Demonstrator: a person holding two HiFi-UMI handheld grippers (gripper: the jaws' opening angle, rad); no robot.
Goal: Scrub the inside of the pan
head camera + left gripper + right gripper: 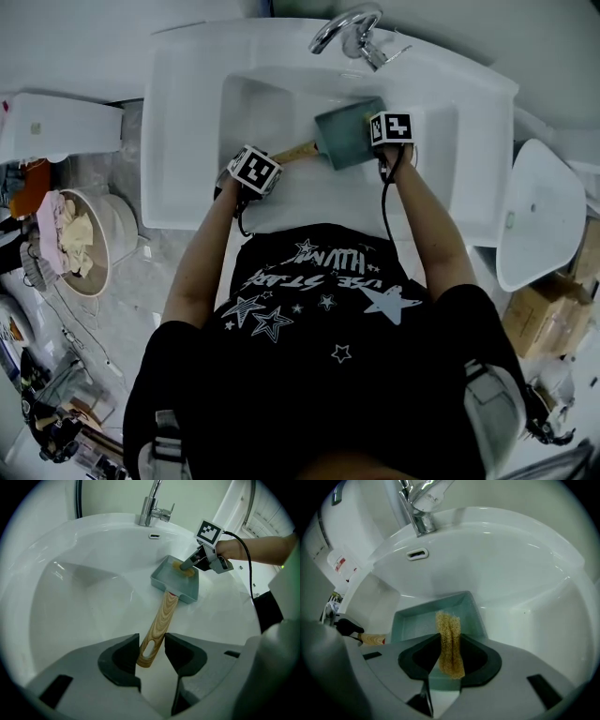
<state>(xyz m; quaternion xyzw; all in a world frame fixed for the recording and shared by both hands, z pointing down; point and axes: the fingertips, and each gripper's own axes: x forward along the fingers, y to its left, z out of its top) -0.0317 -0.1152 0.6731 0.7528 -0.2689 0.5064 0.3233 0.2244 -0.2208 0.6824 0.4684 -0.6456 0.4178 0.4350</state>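
A square teal pan point(345, 139) point(182, 584) point(417, 619) with a wooden handle point(295, 152) point(161, 623) lies in the white sink basin point(281, 103). My left gripper point(265, 167) point(152, 651) is shut on the end of the handle, which sits between both pads. My right gripper point(386, 133) point(450, 660) is shut on a folded yellow mesh scrubber point(450, 641). It points down over the pan's inside. In the left gripper view the scrubber point(183, 570) rests against the pan's floor near the far wall.
A chrome faucet point(352, 33) point(152, 508) point(419, 503) stands at the back of the sink, above an overflow slot point(417, 554). A round bin with cloths point(80, 239) sits on the floor at left. A white lid-shaped object point(539, 211) and cardboard boxes point(544, 314) are at right.
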